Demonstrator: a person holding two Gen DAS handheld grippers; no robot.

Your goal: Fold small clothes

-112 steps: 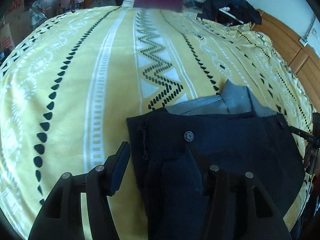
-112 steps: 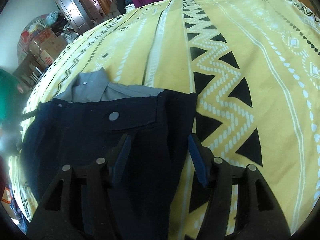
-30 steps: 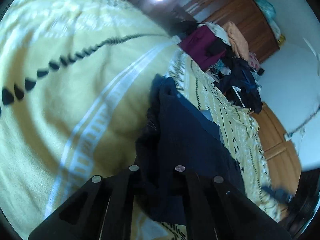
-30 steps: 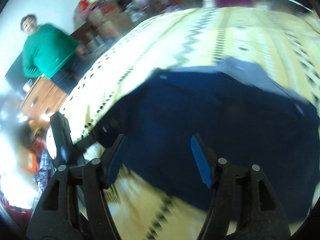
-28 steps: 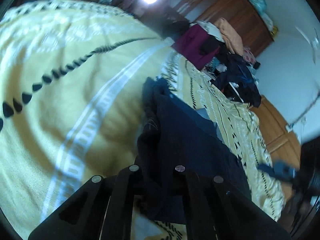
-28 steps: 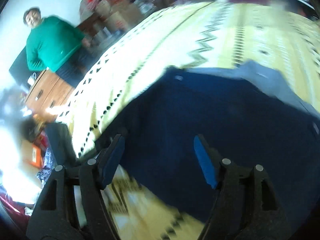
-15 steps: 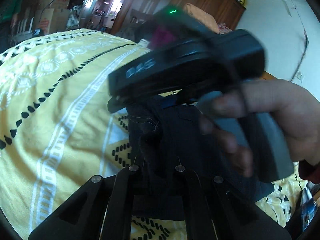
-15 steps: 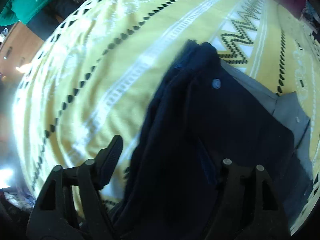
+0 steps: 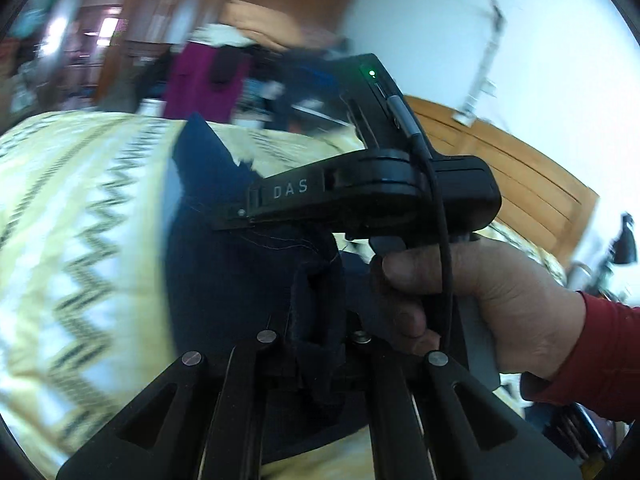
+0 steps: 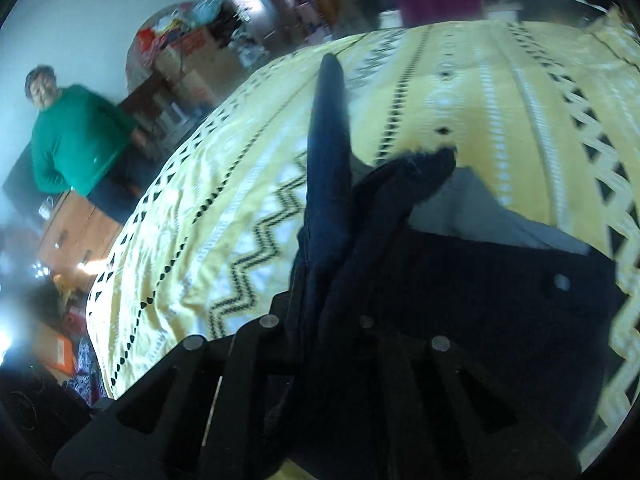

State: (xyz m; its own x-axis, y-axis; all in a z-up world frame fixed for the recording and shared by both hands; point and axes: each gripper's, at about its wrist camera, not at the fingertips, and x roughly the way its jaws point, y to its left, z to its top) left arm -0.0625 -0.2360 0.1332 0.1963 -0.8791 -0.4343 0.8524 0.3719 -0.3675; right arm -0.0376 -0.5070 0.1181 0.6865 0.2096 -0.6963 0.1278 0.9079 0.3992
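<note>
A yellow bedspread [image 10: 460,92] with black and white zigzag bands covers the bed. On it lies a pair of dark navy shorts [image 10: 480,288], grey lining showing at the far edge, one side lifted off the bed and bunched upright. The left tool [image 9: 316,344] is clamped on a fold of the navy cloth. The right tool [image 10: 316,320] is likewise closed on the raised edge; in the left wrist view its black body sits just beyond the left one, gripped by the right hand [image 9: 480,300] in a red sleeve [image 9: 600,360]. A person in a green sweater [image 10: 76,140] stands beside the bed.
</note>
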